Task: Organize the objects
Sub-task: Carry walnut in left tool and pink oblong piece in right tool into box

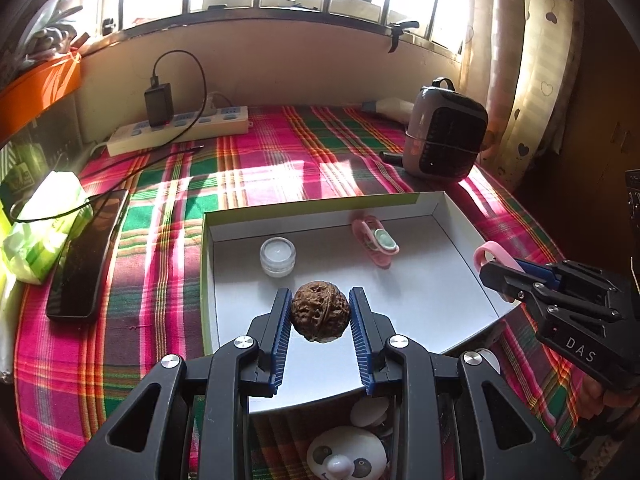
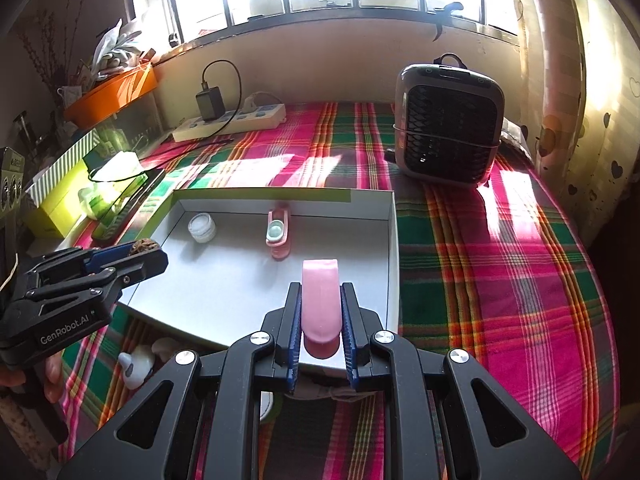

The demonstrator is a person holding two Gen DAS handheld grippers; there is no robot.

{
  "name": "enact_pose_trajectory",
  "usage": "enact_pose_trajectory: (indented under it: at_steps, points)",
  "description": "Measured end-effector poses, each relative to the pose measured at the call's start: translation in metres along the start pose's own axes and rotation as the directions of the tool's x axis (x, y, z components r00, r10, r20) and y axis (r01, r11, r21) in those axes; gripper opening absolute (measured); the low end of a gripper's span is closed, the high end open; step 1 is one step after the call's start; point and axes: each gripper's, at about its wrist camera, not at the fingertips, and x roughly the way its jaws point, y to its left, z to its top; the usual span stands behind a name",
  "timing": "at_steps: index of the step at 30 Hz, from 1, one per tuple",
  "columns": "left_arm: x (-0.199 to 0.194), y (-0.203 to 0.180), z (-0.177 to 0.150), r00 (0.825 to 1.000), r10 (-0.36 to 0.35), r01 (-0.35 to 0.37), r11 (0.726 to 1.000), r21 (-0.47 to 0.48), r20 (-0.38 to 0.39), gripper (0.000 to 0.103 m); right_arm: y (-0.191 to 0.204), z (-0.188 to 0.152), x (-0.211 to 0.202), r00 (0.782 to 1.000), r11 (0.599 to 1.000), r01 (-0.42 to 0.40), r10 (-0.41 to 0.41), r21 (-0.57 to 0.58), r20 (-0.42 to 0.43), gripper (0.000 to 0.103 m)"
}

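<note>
Left gripper is clamped on a wrinkled brown walnut, held over the near part of the white box. Right gripper is clamped on a smooth pink clip above the box's near right edge. Toward the box's far wall, a clear round jar and a pink case are seen; bare floor lies between. Plaid cloth surrounds the box.

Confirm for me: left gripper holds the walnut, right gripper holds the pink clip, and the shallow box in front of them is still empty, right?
Not quite. The box is not empty: a small clear jar and a pink item with a round pale centre already lie inside, as the right wrist view shows. The left gripper does hold the walnut, and the right gripper the pink clip.
</note>
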Motion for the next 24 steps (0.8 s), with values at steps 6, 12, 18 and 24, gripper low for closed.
enact_pose_trajectory:
  at_steps: [6,12,18,24]
  points:
    - [0.018,-0.005,0.009,1.000,-0.010,0.010,1.000,0.000,-0.020,0.027,-0.004,0.010,0.014,1.000,1.000,-0.010,0.010,0.004,-0.017,0.019]
    - [0.031,-0.008,0.015,0.999,-0.013,0.013,1.000,0.006,-0.039,0.027,-0.006,0.015,0.027,0.999,1.000,-0.009,0.009,-0.003,-0.036,0.019]
    - [0.044,-0.010,0.021,0.998,-0.020,0.020,1.000,0.005,-0.064,0.027,-0.011,0.022,0.042,0.998,1.000,-0.004,0.004,-0.006,-0.058,0.019]
    - [0.057,-0.012,0.029,0.996,-0.023,0.024,1.000,0.010,-0.083,0.027,-0.011,0.029,0.056,0.997,1.000,-0.007,0.006,-0.012,-0.077,0.019]
